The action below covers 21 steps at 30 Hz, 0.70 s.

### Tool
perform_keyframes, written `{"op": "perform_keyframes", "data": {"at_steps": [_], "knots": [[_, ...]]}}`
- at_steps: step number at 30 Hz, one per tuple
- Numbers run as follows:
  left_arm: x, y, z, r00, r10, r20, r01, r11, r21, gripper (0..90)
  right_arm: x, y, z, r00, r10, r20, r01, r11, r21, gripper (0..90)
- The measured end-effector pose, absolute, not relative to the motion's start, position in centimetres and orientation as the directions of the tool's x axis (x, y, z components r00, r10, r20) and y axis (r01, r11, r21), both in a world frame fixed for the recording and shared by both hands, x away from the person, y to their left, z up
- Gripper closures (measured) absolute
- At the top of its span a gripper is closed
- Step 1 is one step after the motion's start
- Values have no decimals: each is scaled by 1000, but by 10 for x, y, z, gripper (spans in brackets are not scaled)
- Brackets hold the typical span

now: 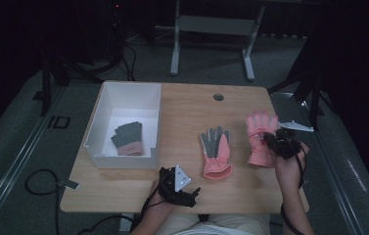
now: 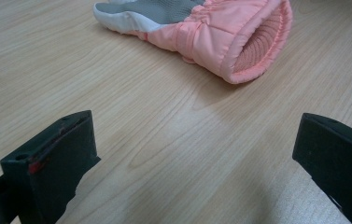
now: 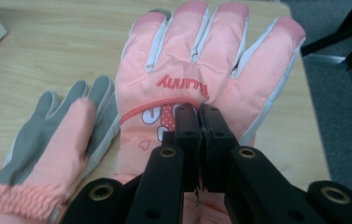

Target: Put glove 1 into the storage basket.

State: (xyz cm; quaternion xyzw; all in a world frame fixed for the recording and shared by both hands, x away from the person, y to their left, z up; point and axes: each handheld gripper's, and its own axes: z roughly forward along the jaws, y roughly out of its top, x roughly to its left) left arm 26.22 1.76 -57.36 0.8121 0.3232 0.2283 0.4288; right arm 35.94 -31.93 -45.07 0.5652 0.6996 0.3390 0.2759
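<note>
A pink glove (image 1: 259, 137) with "Bunny" lettering (image 3: 183, 70) lies back up at the table's right side. My right gripper (image 1: 276, 142) (image 3: 200, 111) is over the middle of its back, jaws pressed together on a pinch of its fabric. A second pink glove (image 1: 216, 152) lies palm up, grey palm showing, in the middle of the table (image 3: 47, 140). Its knit cuff opening (image 2: 257, 46) faces my left gripper (image 1: 192, 192) (image 2: 197, 154), which rests low at the table's front edge, jaws wide open with nothing between them.
A white open box (image 1: 104, 120) stands at the table's left and holds a grey glove with a pink cuff (image 1: 128, 138). A round cable hole (image 1: 218, 97) sits at the far edge. The table's right edge (image 1: 294, 161) is close to the right hand.
</note>
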Motion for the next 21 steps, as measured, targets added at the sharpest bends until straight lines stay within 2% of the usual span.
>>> {"op": "perform_keyframes", "data": {"at_steps": [16,21], "knots": [[261,17,-573,683,724,91,327,-415,849,0,362,-320,-507,-192,981,2,714,138,687,862],[261,17,-573,686,722,91,325,-416,849,0,368,-322,-519,-205,979,7,733,149,664,805]]}}
